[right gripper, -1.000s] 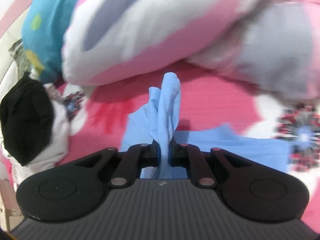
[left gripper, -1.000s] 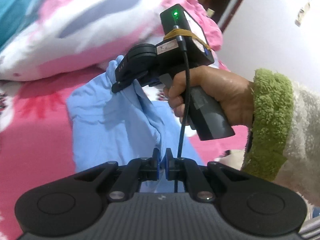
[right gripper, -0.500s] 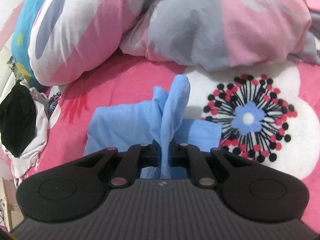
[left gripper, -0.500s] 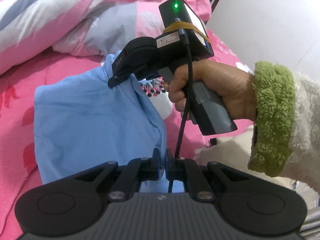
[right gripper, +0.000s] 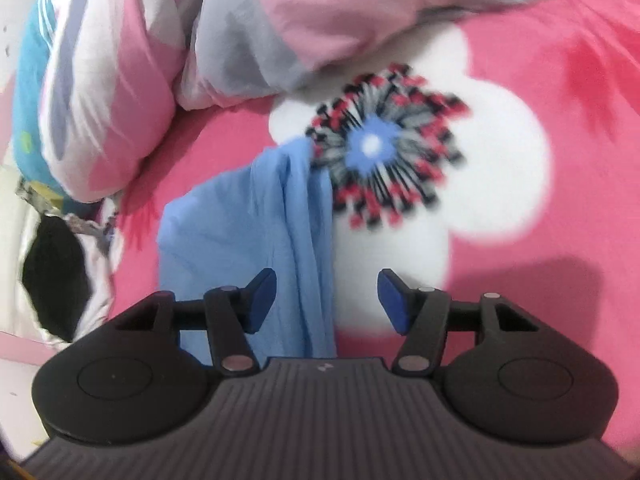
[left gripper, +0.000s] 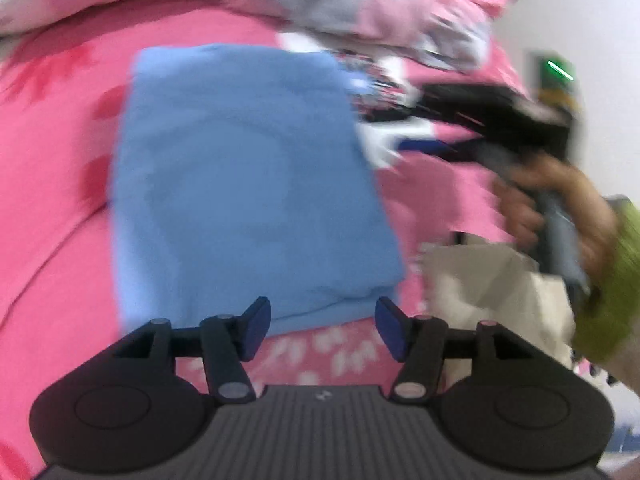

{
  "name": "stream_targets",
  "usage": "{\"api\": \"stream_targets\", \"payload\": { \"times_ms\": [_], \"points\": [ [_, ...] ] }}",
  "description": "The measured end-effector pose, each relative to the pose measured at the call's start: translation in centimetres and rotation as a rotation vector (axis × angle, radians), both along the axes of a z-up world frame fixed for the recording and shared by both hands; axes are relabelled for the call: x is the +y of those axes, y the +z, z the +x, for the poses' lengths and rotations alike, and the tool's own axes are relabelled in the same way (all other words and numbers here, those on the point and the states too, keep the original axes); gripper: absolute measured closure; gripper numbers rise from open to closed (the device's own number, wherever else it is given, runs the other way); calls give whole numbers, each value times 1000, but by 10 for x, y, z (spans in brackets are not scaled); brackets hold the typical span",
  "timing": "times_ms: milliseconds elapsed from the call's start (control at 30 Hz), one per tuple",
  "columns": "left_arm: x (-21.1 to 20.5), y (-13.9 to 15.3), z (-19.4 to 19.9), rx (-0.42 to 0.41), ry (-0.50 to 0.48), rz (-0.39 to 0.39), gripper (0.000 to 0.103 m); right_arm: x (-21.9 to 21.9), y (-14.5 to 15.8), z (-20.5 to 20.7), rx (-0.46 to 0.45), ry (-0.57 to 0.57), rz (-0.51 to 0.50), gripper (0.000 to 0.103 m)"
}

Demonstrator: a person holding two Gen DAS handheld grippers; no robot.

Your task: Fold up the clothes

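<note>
Your left gripper [left gripper: 322,326] has its two blue-padded fingers [left gripper: 253,328] spread wide apart, with nothing between them. The light blue folded cloth garment [left gripper: 244,184] lies flat on the bright pink flower-printed bed cover [left gripper: 52,208], occupying the centre of the left wrist view; its near edge sits just beyond the fingertips, at 12 o'clock from the gripper. The view is motion-blurred, so fine creases cannot be resolved.

At 2 to 3 o'clock in the same view, your right hand [left gripper: 560,208] grips the handle of the other black tool, with a green fleecy sleeve cuff [left gripper: 612,280] at the wrist. A crumpled cream fabric piece [left gripper: 492,284] lies at 3 o'clock, just beside the garment's near right corner.

Your right gripper [right gripper: 327,300] is likewise spread wide, gripping nothing. In the right wrist view the garment [right gripper: 248,240] lies at 11 o'clock from the fingers, with one rumpled ridge running between the left finger [right gripper: 260,300] and the centre line. A large white flower print with a blue centre [right gripper: 372,144] lies at 1 o'clock, touching the garment's far corner. A bundled pink, grey and white quilt [right gripper: 256,28] fills the band from 10 to 12 o'clock.
</note>
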State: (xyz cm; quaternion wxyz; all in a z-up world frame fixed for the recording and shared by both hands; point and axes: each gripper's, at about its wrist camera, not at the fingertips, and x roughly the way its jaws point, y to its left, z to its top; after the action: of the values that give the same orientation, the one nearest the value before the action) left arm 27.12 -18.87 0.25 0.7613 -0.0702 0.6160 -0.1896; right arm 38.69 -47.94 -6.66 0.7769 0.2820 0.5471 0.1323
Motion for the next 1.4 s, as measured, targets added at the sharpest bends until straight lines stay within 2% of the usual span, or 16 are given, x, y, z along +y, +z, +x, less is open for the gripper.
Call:
{"api": "stream_targets", "payload": {
  "times_ms": [67, 167, 300, 400, 533, 567, 833, 900, 933, 967, 1033, 1133, 1400],
  "points": [
    [20, -4, 0, 2, 56, 64, 44, -7, 7, -22, 33, -26, 23, 47],
    [40, -16, 2, -30, 66, 201, 46, -3, 18, -47, 61, 6, 11, 47],
    [33, -30, -4, -95, -88, 365, 46, 27, 17, -64, 91, 137, -73, 50],
    [29, -37, -12, -102, -135, 390, 46, 38, 11, -75, 124, 178, -105, 58],
    [26, -40, -23, -170, -151, 394, 46, 43, 8, -83, 137, 149, -112, 85],
    [23, -41, -27, -192, -170, 404, 47, 44, 9, -84, 134, 139, -116, 89],
    [5, -62, -32, -264, -370, 495, 71, 49, 10, -88, 140, 82, -138, 88],
    [3, -68, -33, -269, -405, 500, 76, 51, 7, -87, 144, 69, -141, 88],
    [3, -69, -34, -273, -416, 499, 81, 53, 5, -87, 145, 69, -145, 88],
    [5, -67, -34, -277, -417, 494, 89, 55, 3, -87, 146, 69, -149, 90],
    [8, -63, -35, -287, -419, 484, 96, 58, 3, -87, 132, 67, -155, 96],
    [13, -56, -37, -301, -422, 469, 99, 58, 8, -91, 129, 44, -152, 99],
    [27, -40, -41, -338, -429, 429, 99, 45, 29, -103, 182, -4, -61, 100]
  ]
}}
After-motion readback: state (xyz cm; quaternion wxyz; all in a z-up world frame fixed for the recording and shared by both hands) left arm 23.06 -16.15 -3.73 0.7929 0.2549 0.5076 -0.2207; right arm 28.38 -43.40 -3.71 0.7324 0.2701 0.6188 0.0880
